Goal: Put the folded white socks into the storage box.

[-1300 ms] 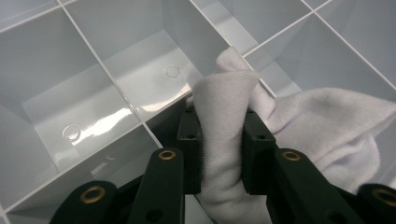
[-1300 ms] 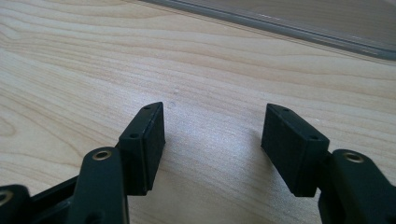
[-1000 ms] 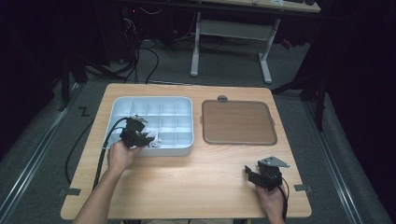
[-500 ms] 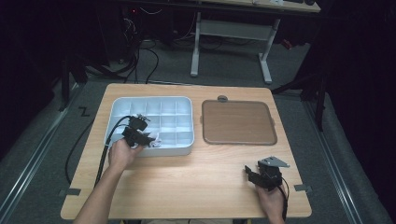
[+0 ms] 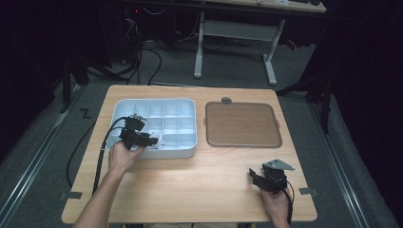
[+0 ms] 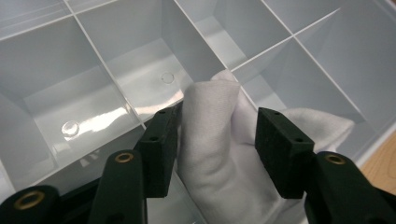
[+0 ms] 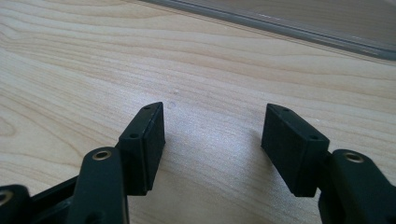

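Apparently wiping out the white compartment tray (image 5: 171, 124) with a white cloth (image 6: 219, 154), judging only from how things lie; no telling how many cells are done. Left gripper (image 6: 217, 144) reaching into a near-edge cell, jaws spread with the bunched cloth between them, one jaw touching it; a firm pinch not clear. Other cells looking bare. Right gripper (image 7: 212, 147) resting low over the bare wooden tabletop (image 5: 199, 185), jaws spread on nothing. Brown flat tray (image 5: 241, 124) lying just beside, carrying nothing.

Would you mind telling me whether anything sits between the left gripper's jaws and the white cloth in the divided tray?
Nothing visible does: the left gripper has its jaws on both sides of the white cloth in the tray.
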